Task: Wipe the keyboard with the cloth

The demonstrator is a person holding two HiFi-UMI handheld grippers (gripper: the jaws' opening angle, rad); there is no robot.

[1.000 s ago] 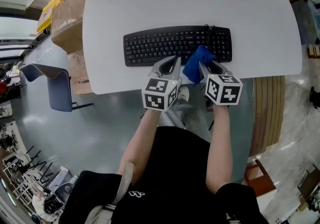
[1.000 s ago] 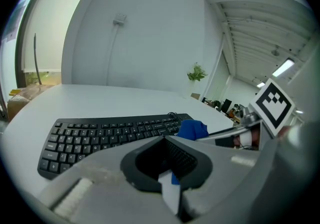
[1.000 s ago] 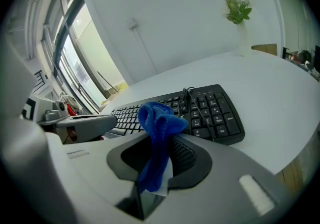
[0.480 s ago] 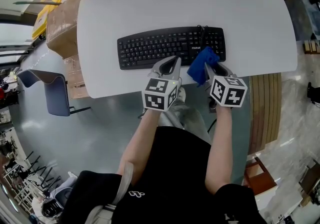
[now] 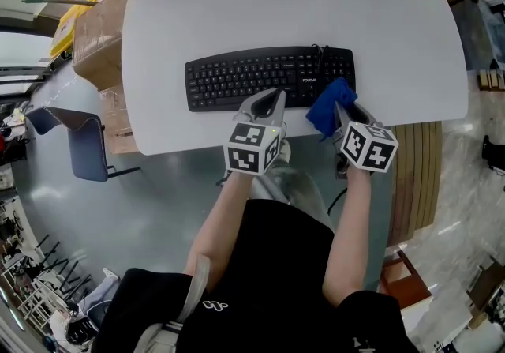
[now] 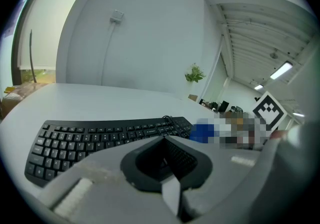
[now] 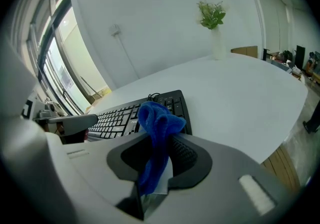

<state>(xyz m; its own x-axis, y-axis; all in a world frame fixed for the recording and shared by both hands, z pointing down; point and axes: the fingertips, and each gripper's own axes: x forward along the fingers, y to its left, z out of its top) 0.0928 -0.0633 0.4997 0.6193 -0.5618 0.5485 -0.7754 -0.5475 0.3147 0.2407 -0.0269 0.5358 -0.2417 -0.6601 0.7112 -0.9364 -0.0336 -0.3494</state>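
Nearest, at the bottom centre of the head view: two forearms reaching up the frame, a gripper in each hand. Left gripper, centre of frame: jaws closed together on nothing, tips at the near edge of the keyboard. Right gripper, right of centre: jaws clamped on a bunched blue cloth, the bunch poking out past the tips. Cloth at the keyboard's right end, over the near corner by the number pad; touching the keys or just above them, impossible to tell. Beyond, the black keyboard lying across a white table.

As a judgement: cloth already gripped and at the keyboard, wiping at most just starting at the right end, nearly the whole run of keys to the left not yet done.

Only in the head view: a cardboard box at upper left, beside the table. Only in the right gripper view: the cloth's fold pinched deep between the jaws. Only in the left gripper view: proof of closed, empty jaws.
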